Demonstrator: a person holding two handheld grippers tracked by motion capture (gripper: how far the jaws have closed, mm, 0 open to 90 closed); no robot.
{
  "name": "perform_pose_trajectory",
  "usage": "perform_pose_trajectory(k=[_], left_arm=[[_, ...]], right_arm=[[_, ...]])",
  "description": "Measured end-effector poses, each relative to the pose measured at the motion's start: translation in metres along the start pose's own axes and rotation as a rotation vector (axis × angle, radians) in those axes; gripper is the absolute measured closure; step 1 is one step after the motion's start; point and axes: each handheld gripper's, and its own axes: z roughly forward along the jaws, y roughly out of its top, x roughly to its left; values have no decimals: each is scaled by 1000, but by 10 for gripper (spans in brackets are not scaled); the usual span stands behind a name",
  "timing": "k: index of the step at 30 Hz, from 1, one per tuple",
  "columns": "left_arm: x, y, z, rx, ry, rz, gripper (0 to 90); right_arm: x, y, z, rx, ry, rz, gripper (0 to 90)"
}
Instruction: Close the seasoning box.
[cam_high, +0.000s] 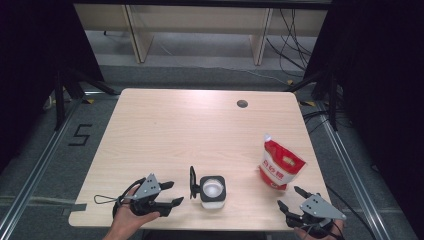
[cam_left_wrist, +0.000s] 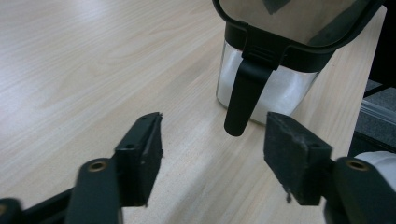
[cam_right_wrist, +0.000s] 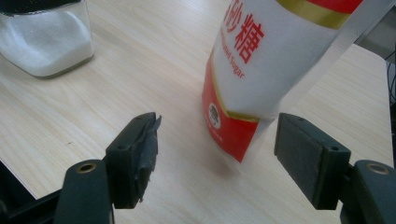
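left tongs (cam_left_wrist: 212, 154): released, lined up on sugar jar (cam_high: 212, 191) lid latch (cam_left_wrist: 242, 97) | right tongs (cam_right_wrist: 217, 158): released, facing sugar bag (cam_right_wrist: 261, 70) so I can grab it | bench (cam_high: 175, 130)

We hold the left hand-held gripper (cam_high: 171, 193) low over the near edge of the bench (cam_high: 165, 130), our left hand (cam_high: 131, 212) wrapped under its body, its jaws pointing along that edge and parted with nothing between them. The right hand-held gripper (cam_high: 293, 197) sits at the bench's near right corner, our right hand (cam_high: 312, 231) beneath it, its jaws pointing away from us, parted and clear of contact.
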Motion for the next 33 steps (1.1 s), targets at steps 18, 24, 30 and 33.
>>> perform_pose_trajectory(k=[18, 24, 30, 33], left_arm=[[-17, 18, -14, -160, -26, 31, 897], [-17, 30, -14, -188, -21, 39, 897], [-18, 40, -19, -190, -4, 52, 896], [-19, 44, -18, -186, -11, 61, 896]], right_arm=[[-2, 1, -3, -13, -24, -26, 320], [-3, 3, -5, -17, -36, -17, 325], [-2, 3, -5, -15, -36, -25, 326], [-3, 3, -6, -15, -33, -29, 326]])
